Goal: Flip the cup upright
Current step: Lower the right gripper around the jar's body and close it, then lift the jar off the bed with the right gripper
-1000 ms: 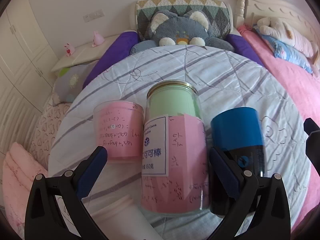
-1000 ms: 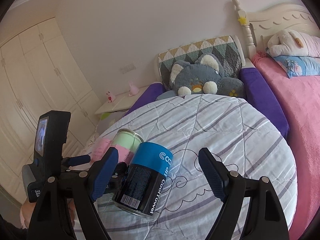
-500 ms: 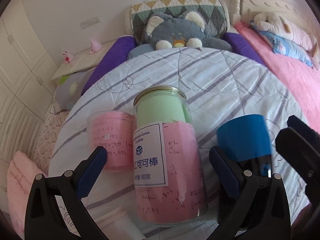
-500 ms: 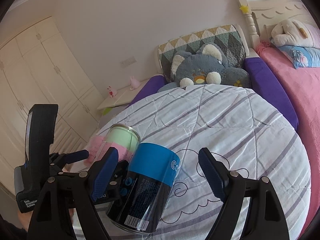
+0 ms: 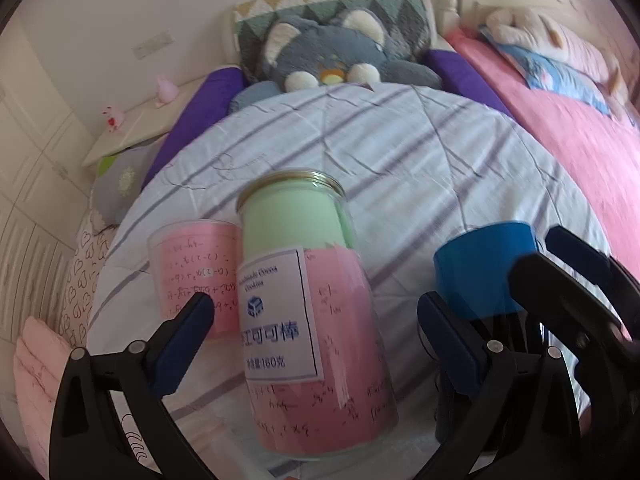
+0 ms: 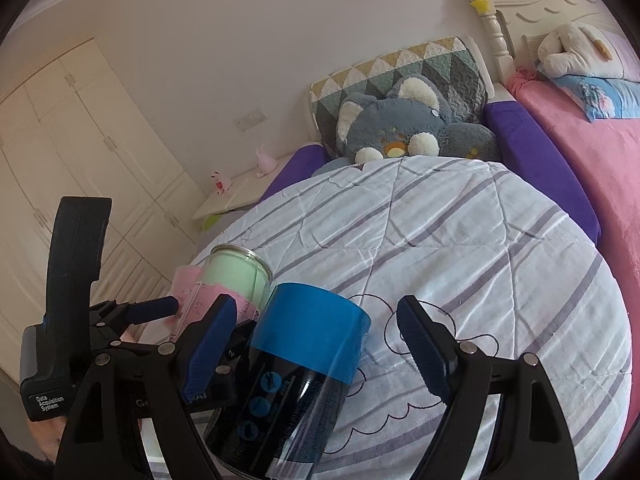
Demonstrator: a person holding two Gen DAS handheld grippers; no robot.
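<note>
A tall clear cup wrapped in pink and green paper with a white label stands bottom-up between the fingers of my open left gripper, untouched; it also shows in the right wrist view. A black cup with a blue band stands bottom-up between the fingers of my open right gripper; it also shows in the left wrist view. A short pink cup stands bottom-up to the left.
The cups stand on a round table under a striped white cloth. A grey plush toy sits at its far edge. A pink bed lies right, a white wardrobe left.
Both grippers have moved in closer to their cups, which now look larger. The right gripper has come around the black and blue cup. Both stay open.
</note>
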